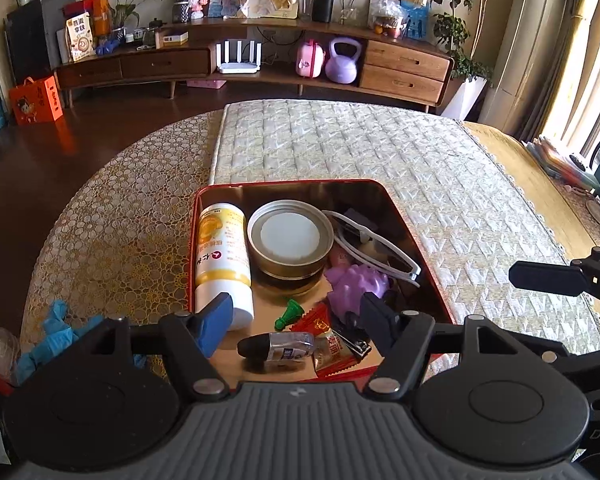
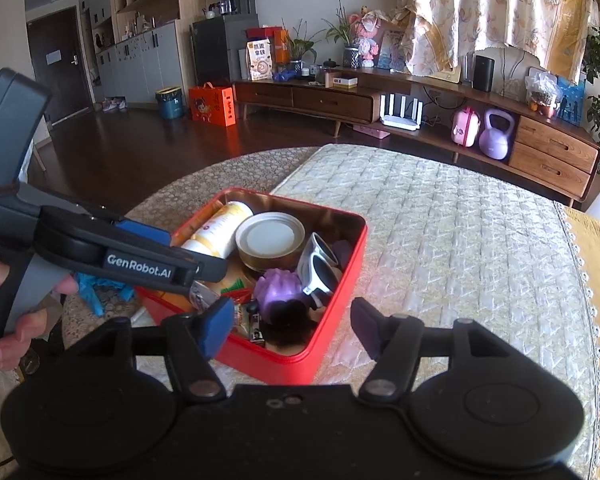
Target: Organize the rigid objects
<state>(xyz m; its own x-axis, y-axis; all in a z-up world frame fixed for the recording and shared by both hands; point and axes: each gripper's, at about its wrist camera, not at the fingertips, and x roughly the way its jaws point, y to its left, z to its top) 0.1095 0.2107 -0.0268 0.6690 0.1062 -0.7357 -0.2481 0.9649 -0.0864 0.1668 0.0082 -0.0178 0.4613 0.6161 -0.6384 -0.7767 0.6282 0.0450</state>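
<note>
A red tin box [image 1: 420, 240] [image 2: 336, 280] on the table holds a yellow-and-white bottle [image 1: 222, 256] [image 2: 218, 230] lying down, a round tin with a white lid [image 1: 290, 236] [image 2: 270, 238], white sunglasses [image 1: 374, 246] [image 2: 320, 266], a purple toy [image 1: 354, 284] [image 2: 278, 290], a green chess pawn [image 1: 288, 314], red snack packets [image 1: 330, 340], nail clippers [image 1: 352, 344] and a small black-capped item [image 1: 276, 346]. My left gripper [image 1: 296, 320] [image 2: 204, 264] is open and empty above the box's near end. My right gripper [image 2: 292, 328] is open and empty by the box's near right corner.
The box sits at the left edge of a quilted cream mat [image 1: 380, 148] [image 2: 440, 220] on a round table with a lace cloth [image 1: 120, 220]. A blue glove [image 1: 56, 336] [image 2: 96, 292] lies left of the box. A wooden TV console [image 1: 260, 64] stands beyond.
</note>
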